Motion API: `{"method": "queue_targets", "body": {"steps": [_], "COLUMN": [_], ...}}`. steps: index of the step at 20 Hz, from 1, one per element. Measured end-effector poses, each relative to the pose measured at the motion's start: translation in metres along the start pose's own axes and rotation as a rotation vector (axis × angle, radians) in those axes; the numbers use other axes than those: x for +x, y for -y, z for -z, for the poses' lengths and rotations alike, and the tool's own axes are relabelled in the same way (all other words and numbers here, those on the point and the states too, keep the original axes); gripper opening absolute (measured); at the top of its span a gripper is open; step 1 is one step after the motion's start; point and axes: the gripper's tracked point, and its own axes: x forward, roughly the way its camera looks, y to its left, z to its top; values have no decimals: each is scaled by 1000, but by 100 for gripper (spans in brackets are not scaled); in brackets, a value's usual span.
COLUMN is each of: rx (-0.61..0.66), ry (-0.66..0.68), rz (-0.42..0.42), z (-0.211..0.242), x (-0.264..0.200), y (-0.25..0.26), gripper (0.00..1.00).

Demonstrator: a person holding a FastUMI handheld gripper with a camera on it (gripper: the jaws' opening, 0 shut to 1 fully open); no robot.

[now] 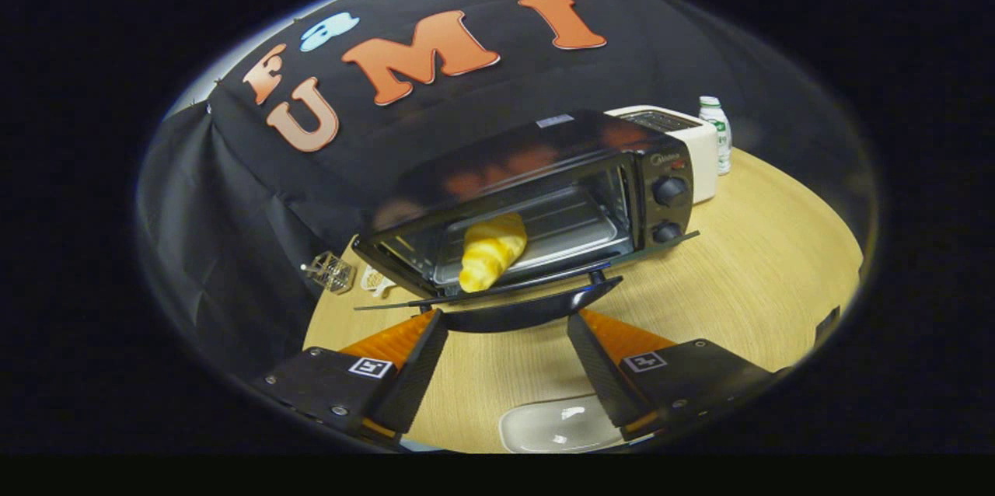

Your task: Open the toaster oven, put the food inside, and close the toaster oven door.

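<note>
1. Nearest in, a clear plate lies empty on the table between the fingers, and the gripper is spread wide, holding nothing.
2. Croissant sits on the tray inside the toaster oven.
3. Door hangs open, handle just ahead of the fingertips.
4. Closing looks next: catch that handle and swing it up.

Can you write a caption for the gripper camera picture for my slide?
Open gripper faces the toaster oven, its door down and a croissant on the tray inside.
</note>
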Motion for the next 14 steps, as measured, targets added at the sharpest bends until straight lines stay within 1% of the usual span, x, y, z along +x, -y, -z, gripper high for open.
{"method": "queue_targets", "body": {"steps": [2, 5, 6, 9, 11, 14], "rx": [13, -1, -16, -51, -48, -59], "ry": [31, 54, 54, 25, 26, 110], "rz": [5, 24, 37, 30, 35, 47], "z": [-21, -45, -49, -51, -51, -63], "x": [9, 28, 35, 41, 37, 9], "y": [-5, -13, -13, -22, -19, -11], "gripper": [92, 92, 92, 92, 95, 95]}}
